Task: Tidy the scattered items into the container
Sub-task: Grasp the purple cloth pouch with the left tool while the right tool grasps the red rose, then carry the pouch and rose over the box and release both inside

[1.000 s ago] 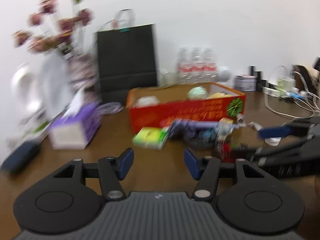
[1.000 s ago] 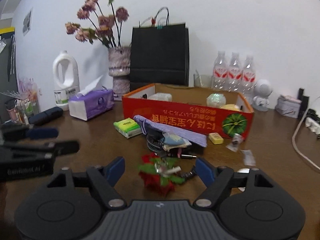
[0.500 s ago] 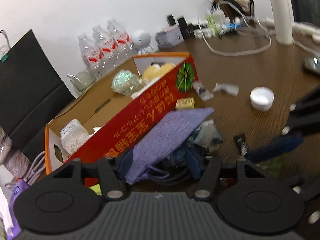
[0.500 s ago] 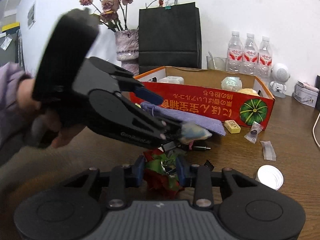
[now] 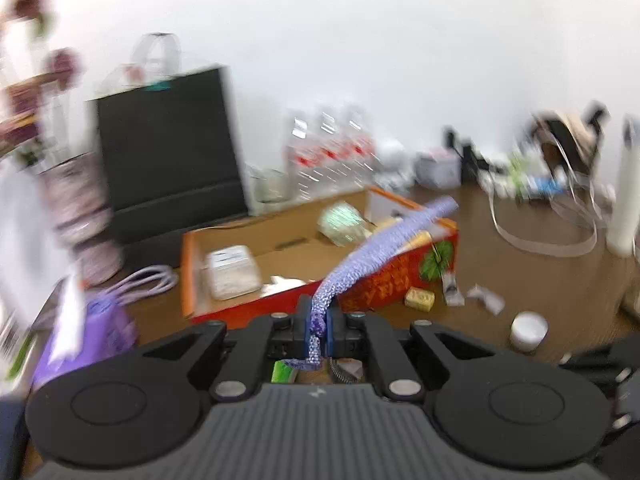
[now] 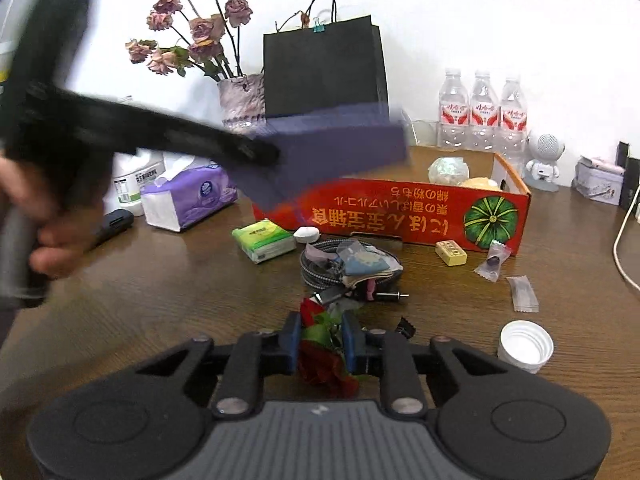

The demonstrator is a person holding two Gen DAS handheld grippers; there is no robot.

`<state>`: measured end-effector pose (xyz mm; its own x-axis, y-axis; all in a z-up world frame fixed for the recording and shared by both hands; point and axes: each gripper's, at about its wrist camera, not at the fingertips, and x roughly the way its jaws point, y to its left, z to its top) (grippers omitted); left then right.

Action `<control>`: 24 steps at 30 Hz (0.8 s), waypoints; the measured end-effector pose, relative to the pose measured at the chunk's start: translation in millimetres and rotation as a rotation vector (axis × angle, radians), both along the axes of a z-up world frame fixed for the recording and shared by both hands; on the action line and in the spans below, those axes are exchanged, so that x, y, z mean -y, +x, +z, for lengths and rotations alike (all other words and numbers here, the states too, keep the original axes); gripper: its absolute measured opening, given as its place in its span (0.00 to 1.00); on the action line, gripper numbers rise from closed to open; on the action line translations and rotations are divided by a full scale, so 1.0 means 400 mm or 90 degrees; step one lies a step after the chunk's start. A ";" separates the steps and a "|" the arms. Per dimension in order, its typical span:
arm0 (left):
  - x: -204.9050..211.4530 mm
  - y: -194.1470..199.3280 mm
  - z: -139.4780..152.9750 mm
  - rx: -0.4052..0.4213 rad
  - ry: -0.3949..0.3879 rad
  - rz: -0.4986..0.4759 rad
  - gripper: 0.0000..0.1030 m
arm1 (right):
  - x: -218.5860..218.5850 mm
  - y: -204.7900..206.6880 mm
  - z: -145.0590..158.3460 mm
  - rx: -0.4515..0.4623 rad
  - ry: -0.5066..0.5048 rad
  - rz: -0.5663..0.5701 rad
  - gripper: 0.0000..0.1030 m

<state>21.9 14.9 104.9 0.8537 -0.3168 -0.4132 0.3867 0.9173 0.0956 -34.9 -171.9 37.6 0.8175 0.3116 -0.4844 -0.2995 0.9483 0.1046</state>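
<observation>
Black left gripper [image 5: 319, 322] and right gripper [image 6: 321, 344]: blue-padded fingers [image 6: 294, 340], silver screws, ribbed grey housing

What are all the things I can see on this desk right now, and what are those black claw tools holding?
Cardboard box: one, red-orange, mid desk.
Purple cloth: one, lifted over the box.
Red flower: one, nearest the camera.
Tissue pack: one, green, before the box.
Cable pile: one, grey, centre.
White cap: one, right.
Water bottles: three, clear, behind the box.
Black bag: one, by the wall.
Left gripper: shut on the cloth.
Right gripper: shut on the flower.
</observation>
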 end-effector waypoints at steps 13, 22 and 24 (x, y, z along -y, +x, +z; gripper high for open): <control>-0.091 -0.206 -0.081 -0.056 -0.083 0.092 0.08 | 0.047 -0.154 0.020 0.010 0.034 -0.007 0.17; -0.055 -0.230 -0.053 -0.023 -0.130 0.081 0.07 | 0.089 -0.176 0.081 0.042 0.058 -0.016 0.16; -0.040 -0.200 -0.025 -0.007 -0.115 0.079 0.07 | 0.093 -0.147 0.118 0.060 0.057 -0.014 0.16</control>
